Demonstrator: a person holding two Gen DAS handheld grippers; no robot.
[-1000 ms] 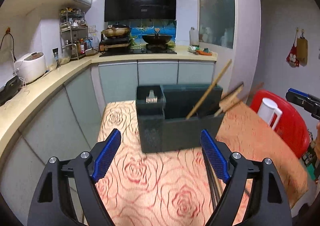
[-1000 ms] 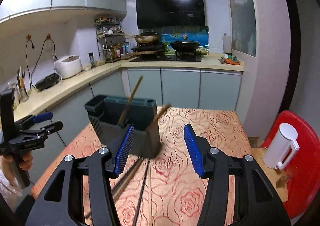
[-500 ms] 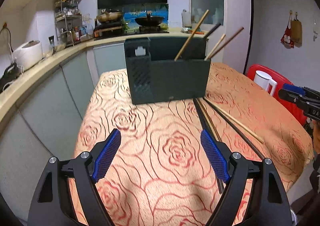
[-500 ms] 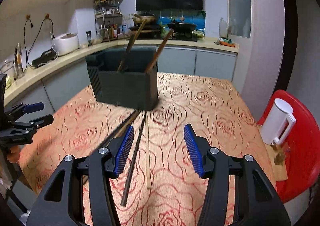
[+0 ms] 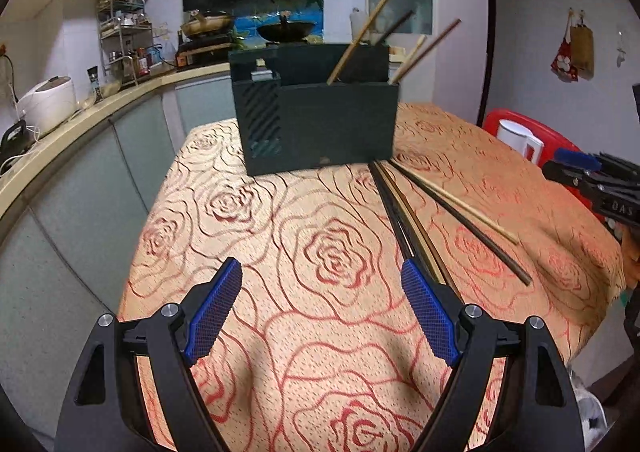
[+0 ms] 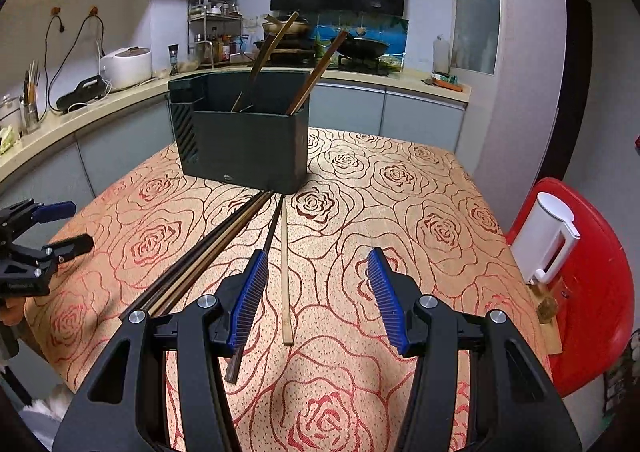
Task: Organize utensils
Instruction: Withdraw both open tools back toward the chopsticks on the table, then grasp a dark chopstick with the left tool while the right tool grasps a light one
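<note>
left jaws: left gripper (image 5: 322, 284) with blue ribbed pads spread wide; nothing between them, only cloth; right pad tip sits just beside the near ends of the dark chopstick bundle (image 5: 404, 224)
right jaws: right gripper (image 6: 318, 266) about half spread, pinching nothing; the pale bamboo chopstick (image 6: 285, 272) lies in the gap near the left pad; the dark brown chopstick (image 6: 256, 284) passes under the left pad
task items: loose chopsticks lie flat on the table, far ends touching or just short of the dark green rectangular plastic utensil holder (image 5: 320, 124); several chopsticks already stand tilted in its large compartment; the narrow left compartment with slatted side holds no chopstick that I can see
edges/room: orange rose-patterned tablecloth (image 5: 280, 236) bare in front of and left of left gripper; near table edge just under both grippers; table's right edge close to the red plastic chair (image 6: 592, 292) carrying a white lidded jug (image 6: 548, 240); curved beige kitchen counter (image 5: 80, 124) runs along the left, apart from the table
pose: both grippers pitched down toward the tabletop, side by side, aimed at the holder; each shows at the edge of the other's view
vs one second ago: both have come down and closer to the cloth; holder now higher in view; jaw widths unchanged; loose chopsticks now fully visible
</note>
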